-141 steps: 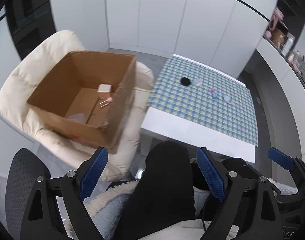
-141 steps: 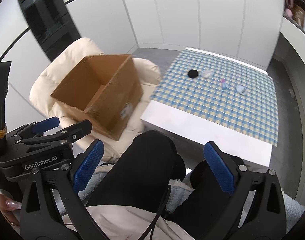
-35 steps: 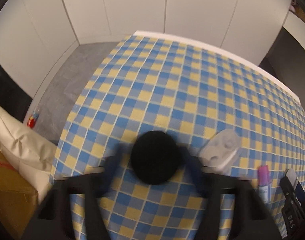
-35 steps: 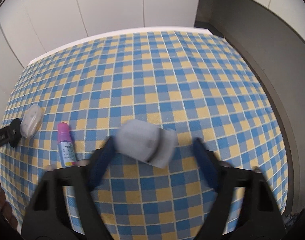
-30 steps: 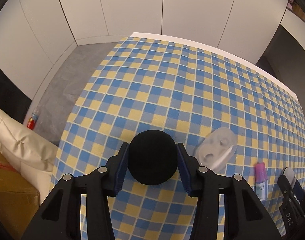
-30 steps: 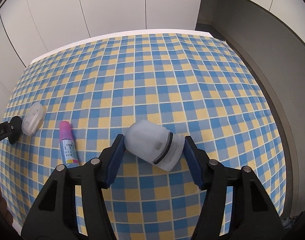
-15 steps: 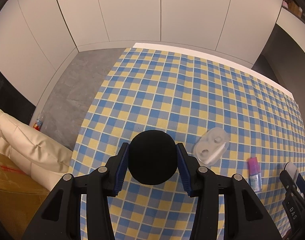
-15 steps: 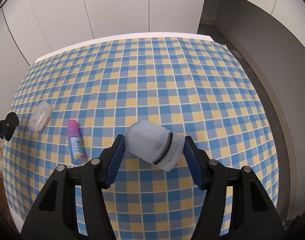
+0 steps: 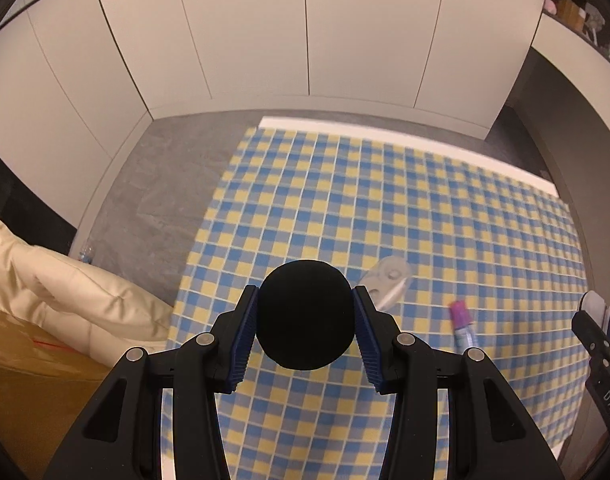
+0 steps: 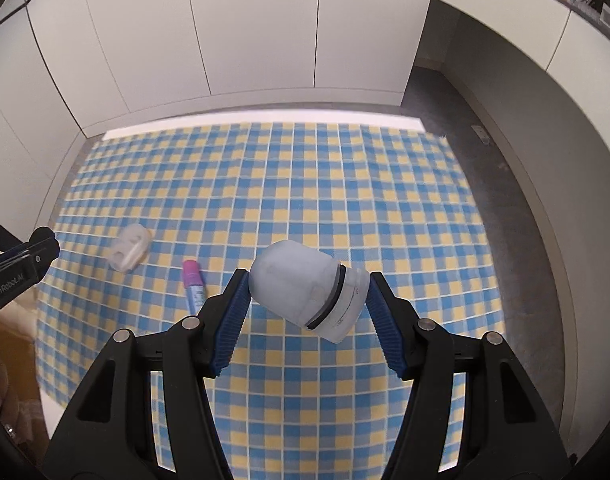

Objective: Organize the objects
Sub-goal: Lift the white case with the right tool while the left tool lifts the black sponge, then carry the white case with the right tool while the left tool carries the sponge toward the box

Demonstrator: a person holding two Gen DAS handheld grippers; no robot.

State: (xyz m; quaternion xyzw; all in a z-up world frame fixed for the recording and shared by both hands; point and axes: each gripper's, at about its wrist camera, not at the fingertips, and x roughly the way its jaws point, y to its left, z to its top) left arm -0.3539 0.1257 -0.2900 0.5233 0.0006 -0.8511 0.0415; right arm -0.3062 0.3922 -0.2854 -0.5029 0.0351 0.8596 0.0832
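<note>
The left gripper (image 9: pixel 305 328) is clamped on a round black object (image 9: pixel 305 315), its blue pads pressed against both sides, holding it above the near left part of the checkered tablecloth (image 9: pixel 385 208). The right gripper (image 10: pixel 307 300) is clamped on a frosted white jar (image 10: pixel 305 288), which lies tilted between the fingers with its cap end toward the right finger. Beyond and left of the right fingers, a small pink-capped bottle (image 10: pixel 193 280) lies flat on the cloth, and farther left a clear plastic case (image 10: pixel 129 249). A cream cushion (image 9: pixel 65 292) sits left of the left fingers.
</note>
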